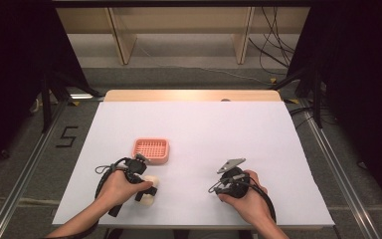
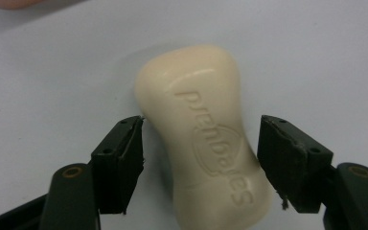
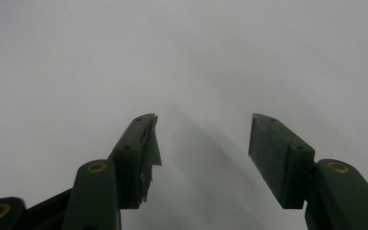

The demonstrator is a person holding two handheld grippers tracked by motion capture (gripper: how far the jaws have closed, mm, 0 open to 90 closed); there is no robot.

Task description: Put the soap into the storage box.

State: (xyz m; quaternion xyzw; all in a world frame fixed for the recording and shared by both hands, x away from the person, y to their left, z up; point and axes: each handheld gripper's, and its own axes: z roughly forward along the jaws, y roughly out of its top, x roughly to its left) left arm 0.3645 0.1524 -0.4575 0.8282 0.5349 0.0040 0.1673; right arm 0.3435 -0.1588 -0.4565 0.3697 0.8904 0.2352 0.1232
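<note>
Soap bar (image 2: 208,143) at lower left of high view, below pink basket (image 1: 151,151); long axis running between spread jaws of left gripper (image 2: 201,163), unclamped, far nearer than right gripper (image 3: 201,158), likewise agape, empty.

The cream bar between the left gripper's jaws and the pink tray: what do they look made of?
Cream bar: apparently soap, with a matte waxy surface, rounded edges and pressed-in lettering. Pink tray: likely moulded plastic, with uniform colour and a slotted grid floor, though too small to be sure.
</note>
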